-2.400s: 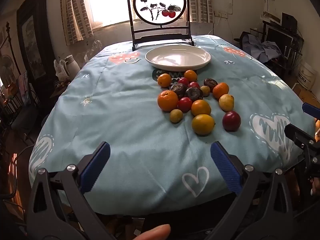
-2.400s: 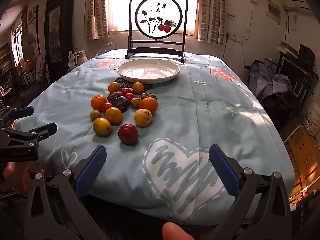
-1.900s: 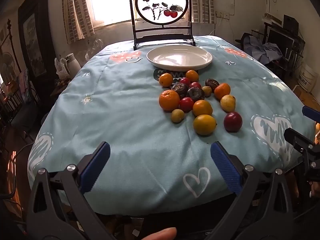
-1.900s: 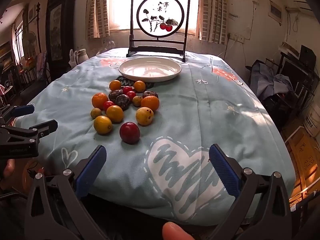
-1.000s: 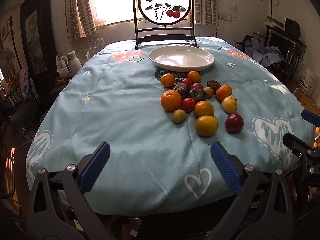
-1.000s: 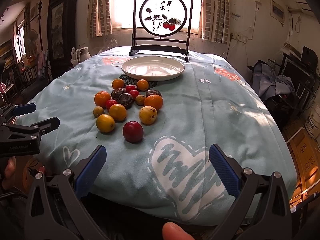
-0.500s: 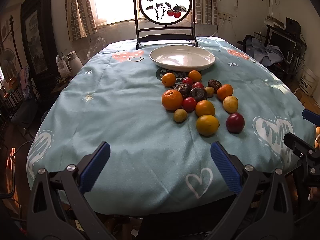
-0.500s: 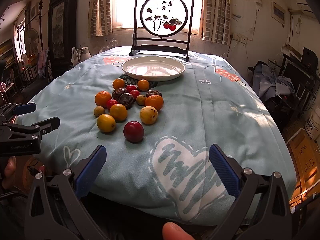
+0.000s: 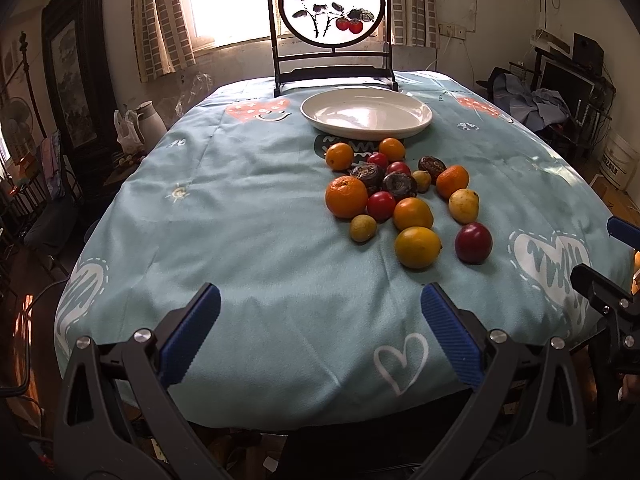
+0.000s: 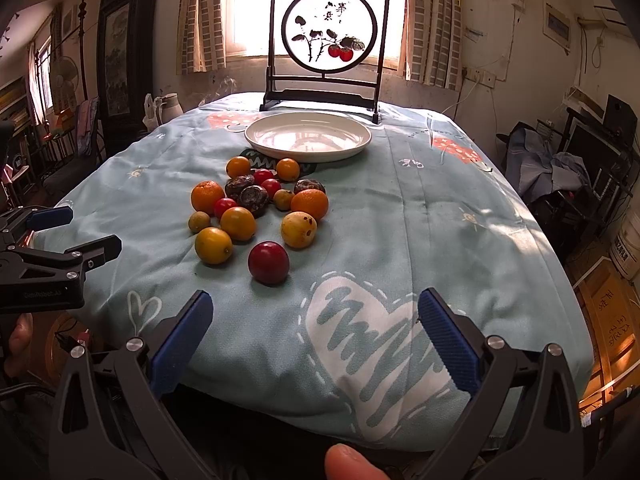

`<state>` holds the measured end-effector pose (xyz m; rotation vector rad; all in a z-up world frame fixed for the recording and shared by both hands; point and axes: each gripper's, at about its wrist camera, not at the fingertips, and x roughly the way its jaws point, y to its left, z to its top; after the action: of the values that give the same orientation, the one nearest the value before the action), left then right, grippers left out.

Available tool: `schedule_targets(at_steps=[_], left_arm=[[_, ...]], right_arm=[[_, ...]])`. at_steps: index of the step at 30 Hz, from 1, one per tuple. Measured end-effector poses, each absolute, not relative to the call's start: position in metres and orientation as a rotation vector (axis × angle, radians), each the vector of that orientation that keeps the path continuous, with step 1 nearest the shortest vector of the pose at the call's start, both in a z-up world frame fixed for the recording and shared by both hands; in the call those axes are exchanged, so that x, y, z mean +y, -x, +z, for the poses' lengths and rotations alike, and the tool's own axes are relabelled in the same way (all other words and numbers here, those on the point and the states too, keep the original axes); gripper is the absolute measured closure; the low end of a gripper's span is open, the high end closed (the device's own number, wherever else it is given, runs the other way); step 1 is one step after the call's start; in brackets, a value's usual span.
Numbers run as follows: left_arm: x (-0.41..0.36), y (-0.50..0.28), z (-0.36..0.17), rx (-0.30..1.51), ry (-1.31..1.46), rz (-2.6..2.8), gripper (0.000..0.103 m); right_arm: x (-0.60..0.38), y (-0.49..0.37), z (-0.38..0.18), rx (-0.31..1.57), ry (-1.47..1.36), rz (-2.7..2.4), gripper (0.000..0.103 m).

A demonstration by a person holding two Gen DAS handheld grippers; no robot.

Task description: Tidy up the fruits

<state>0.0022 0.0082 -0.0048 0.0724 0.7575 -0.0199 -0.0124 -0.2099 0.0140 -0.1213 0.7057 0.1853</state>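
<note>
In the left wrist view, the left gripper [image 9: 320, 312] fills the bottom of the frame with its blue-padded jaws spread wide apart and nothing between them. The loose cluster of small round fruits [image 9: 404, 200] lies above it and right of centre on the light blue patterned tablecloth [image 9: 240, 216], well apart from the pads. In the right wrist view, the right gripper [image 10: 316, 320] also sits at the bottom edge with its jaws wide apart and empty; the fruits lie above it and left of centre.

The cluster mixes orange tangerines, yellow citrus, small red tomatoes and dark wrinkled passion fruits, many touching one another. A dark red plum [image 10: 268, 262] lies nearest the right gripper, a yellow lemon-like fruit [image 9: 417, 247] nearest the left. Above the cluster, toward the upper centre, stands an empty white round plate [image 10: 256, 136], with a black-framed round painted screen [image 10: 328, 36] behind it.
</note>
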Motion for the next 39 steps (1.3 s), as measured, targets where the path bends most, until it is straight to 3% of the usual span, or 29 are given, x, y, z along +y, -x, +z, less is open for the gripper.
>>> schedule_targets(at_steps=[28,32,37,39], left_arm=[[0.011,-0.01,-0.021,0.771,-0.074,-0.052,0.002],[0.013,-0.019,-0.031,0.793,-0.075,-0.08,0.003],[0.014,-0.028,-0.04,0.826,-0.049,-0.144,0.012],[0.014,-0.031,-0.043,0.828,-0.045,-0.169,0.019]], right_arm=[[-0.202,0.001,0.002,0.713,0.106,0.262,0.001],[-0.195,-0.019,-0.012,0.723,0.118,0.302,0.029],[-0.184,-0.052,-0.033,0.791,0.09,0.364,0.032],[-0.18,-0.062,-0.039,0.81,0.073,0.375,0.039]])
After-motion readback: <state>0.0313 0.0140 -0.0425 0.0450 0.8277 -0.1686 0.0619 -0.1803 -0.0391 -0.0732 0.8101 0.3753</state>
